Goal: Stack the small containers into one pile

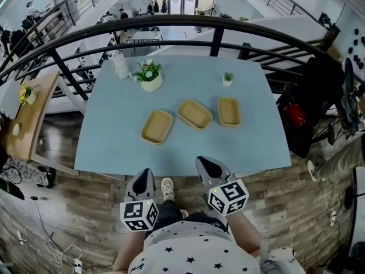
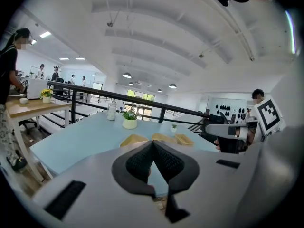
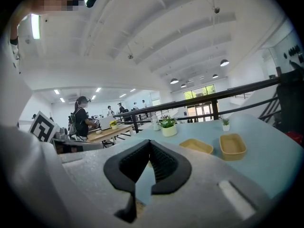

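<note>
Three shallow tan containers lie apart in a row on the light blue table (image 1: 114,141): the left one (image 1: 157,126), the middle one (image 1: 195,114) and the right one (image 1: 229,111). Both grippers hang in front of the table's near edge, short of the containers. My left gripper (image 1: 145,172) is shut with nothing in it, its pads meeting at the tip (image 2: 153,142). My right gripper (image 1: 205,162) is also shut and empty (image 3: 150,142). The left gripper view shows all three containers (image 2: 133,139) ahead. The right gripper view shows two containers (image 3: 196,146), (image 3: 232,145).
At the table's far side stand a white pot of flowers (image 1: 150,80), a white bottle (image 1: 120,66) and a tiny potted plant (image 1: 227,79). A black railing (image 1: 217,23) curves behind the table. A wooden desk (image 1: 31,113) stands to the left, with people farther off.
</note>
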`<move>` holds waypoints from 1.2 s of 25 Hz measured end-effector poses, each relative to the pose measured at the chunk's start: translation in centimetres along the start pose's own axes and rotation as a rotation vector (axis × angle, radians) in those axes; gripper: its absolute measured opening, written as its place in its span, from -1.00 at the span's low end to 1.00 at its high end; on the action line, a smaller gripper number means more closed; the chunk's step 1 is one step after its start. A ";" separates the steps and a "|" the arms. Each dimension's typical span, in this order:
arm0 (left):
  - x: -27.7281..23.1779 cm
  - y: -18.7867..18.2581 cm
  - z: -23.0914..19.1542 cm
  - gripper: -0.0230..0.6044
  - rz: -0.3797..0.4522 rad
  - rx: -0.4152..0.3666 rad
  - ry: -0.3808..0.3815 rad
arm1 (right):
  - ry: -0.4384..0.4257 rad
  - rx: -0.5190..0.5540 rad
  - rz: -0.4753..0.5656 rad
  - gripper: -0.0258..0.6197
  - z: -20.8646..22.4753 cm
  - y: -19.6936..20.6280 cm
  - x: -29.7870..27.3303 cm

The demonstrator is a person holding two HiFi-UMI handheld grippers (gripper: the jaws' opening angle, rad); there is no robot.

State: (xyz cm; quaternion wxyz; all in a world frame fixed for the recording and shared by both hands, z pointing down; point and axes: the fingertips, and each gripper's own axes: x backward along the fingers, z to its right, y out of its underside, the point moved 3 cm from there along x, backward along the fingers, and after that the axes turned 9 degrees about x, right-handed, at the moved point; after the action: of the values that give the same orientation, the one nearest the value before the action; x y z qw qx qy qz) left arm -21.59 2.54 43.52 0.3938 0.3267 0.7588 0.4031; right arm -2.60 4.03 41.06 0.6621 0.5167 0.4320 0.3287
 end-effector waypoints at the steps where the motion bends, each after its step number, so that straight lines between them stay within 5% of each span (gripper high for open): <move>1: -0.5 -0.1 -0.3 -0.92 -0.005 -0.001 -0.001 | -0.004 0.003 -0.002 -0.91 0.1 -0.1 -0.7; 30: -12.0 -5.3 -10.8 -0.92 -0.037 0.058 -0.150 | -0.254 0.172 -0.219 -0.90 -0.4 1.1 -19.8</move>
State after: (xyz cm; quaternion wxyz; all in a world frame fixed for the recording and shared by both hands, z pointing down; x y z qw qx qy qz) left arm -26.09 -13.50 46.86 0.4473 0.3531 0.7444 0.3481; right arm -11.08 -13.01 46.72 0.6966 0.5586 0.4250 0.1484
